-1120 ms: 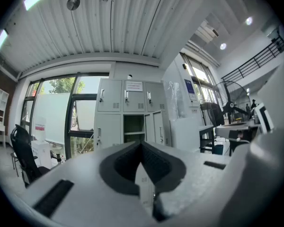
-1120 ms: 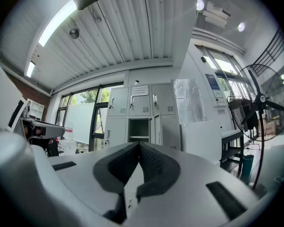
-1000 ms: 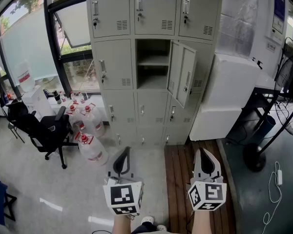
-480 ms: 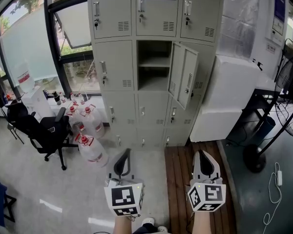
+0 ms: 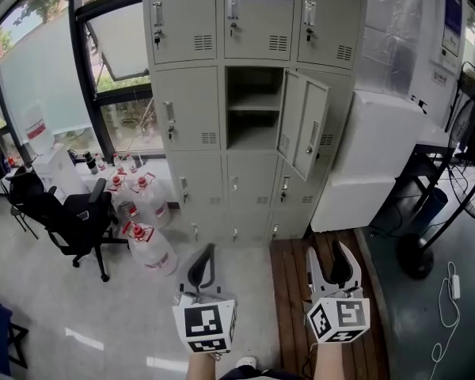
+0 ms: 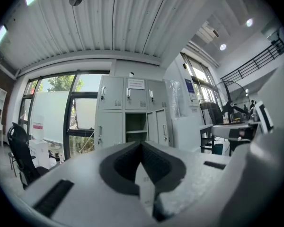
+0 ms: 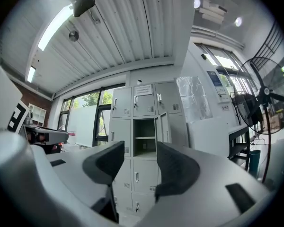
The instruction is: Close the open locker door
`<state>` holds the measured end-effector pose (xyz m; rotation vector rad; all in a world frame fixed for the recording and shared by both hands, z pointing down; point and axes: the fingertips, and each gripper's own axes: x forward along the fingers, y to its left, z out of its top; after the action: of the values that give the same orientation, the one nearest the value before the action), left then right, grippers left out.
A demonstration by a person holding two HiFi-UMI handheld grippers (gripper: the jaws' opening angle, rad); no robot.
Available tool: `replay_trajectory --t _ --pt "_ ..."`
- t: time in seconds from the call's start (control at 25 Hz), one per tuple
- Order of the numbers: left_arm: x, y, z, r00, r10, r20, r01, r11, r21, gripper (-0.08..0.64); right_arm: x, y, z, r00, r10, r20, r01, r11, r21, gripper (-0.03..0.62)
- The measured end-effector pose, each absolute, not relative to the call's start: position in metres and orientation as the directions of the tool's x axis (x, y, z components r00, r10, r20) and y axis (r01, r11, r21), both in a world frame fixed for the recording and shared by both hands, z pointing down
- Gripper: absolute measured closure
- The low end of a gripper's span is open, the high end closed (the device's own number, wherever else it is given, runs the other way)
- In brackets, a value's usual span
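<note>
A grey bank of lockers point(image 5: 190, 93) stands ahead. One middle-row compartment point(image 5: 253, 109) is open, showing a shelf, and its door point(image 5: 305, 125) swings out to the right. Both grippers hang low in the head view, well short of the lockers. My left gripper point(image 5: 200, 264) is shut with nothing in it. My right gripper point(image 5: 332, 261) has its jaws opening, and nothing is between them. In the right gripper view the open compartment point(image 7: 144, 137) shows through the gap between the jaws point(image 7: 137, 167). In the left gripper view the lockers point(image 6: 132, 112) stand far off beyond the shut jaws point(image 6: 142, 167).
Several water jugs point(image 5: 146, 244) and a black office chair point(image 5: 75, 216) stand at the left below the window. A white appliance point(image 5: 376, 157) sits right of the lockers, with a desk and a standing fan point(image 5: 467, 149) further right. A wooden floor strip point(image 5: 297, 291) runs under my right gripper.
The right gripper's jaws have gone from shut to open. The view has shifted slightly, with the lockers a little closer. The left gripper is unchanged.
</note>
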<state>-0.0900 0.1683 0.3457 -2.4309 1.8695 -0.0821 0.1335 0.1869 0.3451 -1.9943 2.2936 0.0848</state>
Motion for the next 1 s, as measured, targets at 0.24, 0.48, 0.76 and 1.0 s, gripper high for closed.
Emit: replay_trajectory --t 0.24,0.48,0.76,1.0 --pt "-0.097 0.16 0.352 0.275 -0.961 0.013 -0.957 -0.275 -0.095 0.56 0.123 0.182 0.347 -0.128 -0.987 -0.097 -0.991 0.13 -0.015 0.367" --pt "-0.102 0.15 0.359 0.274 -0.962 0.024 -0.958 -0.275 -0.088 0.56 0.12 0.172 0.356 -0.118 -0.991 -0.069 -0.993 0.119 -0.012 0.367" --pt "-0.094 0.119 0.367 0.259 -0.965 0.038 -0.961 -0.261 -0.094 0.56 0.134 0.141 0.364 -0.116 -0.992 -0.058 -0.993 0.116 -0.011 0.367" --pt "-0.081 0.071 0.366 0.235 -0.971 0.029 -0.965 -0.237 -0.113 0.56 0.152 0.085 0.37 -0.13 -0.99 -0.057 -0.991 0.132 -0.037 0.367"
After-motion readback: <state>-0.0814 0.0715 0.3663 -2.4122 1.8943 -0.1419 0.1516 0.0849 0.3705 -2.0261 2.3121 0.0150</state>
